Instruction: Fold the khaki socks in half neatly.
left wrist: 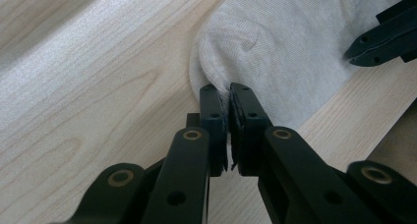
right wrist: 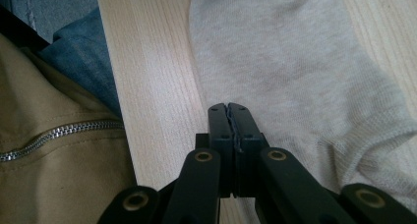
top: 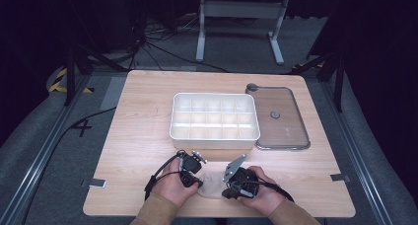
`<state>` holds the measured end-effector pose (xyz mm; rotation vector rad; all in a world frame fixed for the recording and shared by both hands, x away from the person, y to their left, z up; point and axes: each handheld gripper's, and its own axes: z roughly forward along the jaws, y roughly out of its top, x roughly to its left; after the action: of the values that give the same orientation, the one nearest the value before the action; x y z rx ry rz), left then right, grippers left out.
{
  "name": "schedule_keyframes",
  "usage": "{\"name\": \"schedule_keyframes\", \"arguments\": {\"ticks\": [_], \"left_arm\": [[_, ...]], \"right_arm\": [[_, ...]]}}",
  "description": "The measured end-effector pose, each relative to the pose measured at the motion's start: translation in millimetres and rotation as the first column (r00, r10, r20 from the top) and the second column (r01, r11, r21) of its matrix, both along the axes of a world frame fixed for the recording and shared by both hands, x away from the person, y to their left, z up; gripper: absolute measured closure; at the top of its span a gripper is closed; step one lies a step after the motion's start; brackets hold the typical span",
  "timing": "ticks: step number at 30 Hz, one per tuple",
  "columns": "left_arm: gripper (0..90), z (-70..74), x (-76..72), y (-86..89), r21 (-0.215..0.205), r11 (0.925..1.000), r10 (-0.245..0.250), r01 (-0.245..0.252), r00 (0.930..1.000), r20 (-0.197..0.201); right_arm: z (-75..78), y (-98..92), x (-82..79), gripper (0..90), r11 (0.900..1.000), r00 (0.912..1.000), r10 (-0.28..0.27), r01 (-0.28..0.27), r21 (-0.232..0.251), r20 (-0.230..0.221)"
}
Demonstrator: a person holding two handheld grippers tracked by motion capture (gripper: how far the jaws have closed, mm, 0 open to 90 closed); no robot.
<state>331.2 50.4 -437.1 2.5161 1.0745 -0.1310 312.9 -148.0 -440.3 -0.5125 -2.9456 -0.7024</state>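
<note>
We're looking down on a pale wooden bench [top: 148,136], and in the middle of the frame sits a white tray [top: 215,134] split into a grid of small compartments; as far as we can see, every one of them is bare. Just to its right, nearly touching, lies a clear lid [top: 291,129] flat on the bench with a small dark knob at its centre.

Down at the bottom centre of the high view, both hands come in close together. The left hand [top: 173,184] holds the left gripper [left wrist: 227,94] and the right hand [top: 261,191] holds the right gripper [right wrist: 229,108], each angled inward toward the other, with a light grey sock [top: 213,185] lying flat between them near the bench's front edge.

In the left gripper view, the fingers [left wrist: 212,117] are pinched almost together on the sock's rounded edge, a bit of fabric bunched up between them, so we call that a grasp on the sock. The other gripper's dark tip shows at the upper right, over the sock.

In the right gripper view, the fingers [right wrist: 246,123] are pressed fully together at the sock's edge; we cannot tell whether fabric is caught between them. A tan zipped jacket [right wrist: 54,160] fills the lower left.
</note>
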Motion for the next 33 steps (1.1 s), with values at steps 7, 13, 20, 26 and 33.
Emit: {"name": "schedule_keyframes", "arguments": {"ticks": [7, 13, 20, 26, 33], "left_arm": [[85.2, 13.0, -2.2, 3.7, -0.053, 0.9986, 0.002, 0.000, 0.9997, 0.026], [85.2, 26.6, -6.8, 4.1, -0.109, 0.9938, -0.014, 0.022, 0.9975, 0.069], [85.2, 34.9, -10.5, 1.4, -0.130, 0.9905, -0.034, 0.046, 0.9953, 0.090], [85.2, 36.2, -10.5, 1.7, -0.126, 0.9908, -0.040, 0.050, 0.9962, 0.078], [85.1, 40.9, -7.3, 8.4, -0.127, 0.9909, -0.039, 0.046, 0.9975, 0.060]], "right_arm": [[-0.1, -0.3, -0.4, 89.8, 1.000, 1.0000, 0.000, 0.000, 0.003, 0.003], [-0.1, -0.5, -0.4, 89.9, 1.000, 1.0000, 0.000, 0.000, 0.003, 0.006], [-0.3, -0.8, -1.4, 89.9, 1.000, 0.9999, -0.002, 0.002, 0.003, 0.015], [1.3, -2.6, -1.9, 89.9, 1.000, 0.9995, 0.007, -0.008, 0.011, 0.029], [16.2, -29.2, 8.3, 89.9, 0.996, 0.9937, -0.091, 0.091, 0.003, 0.065]]}}
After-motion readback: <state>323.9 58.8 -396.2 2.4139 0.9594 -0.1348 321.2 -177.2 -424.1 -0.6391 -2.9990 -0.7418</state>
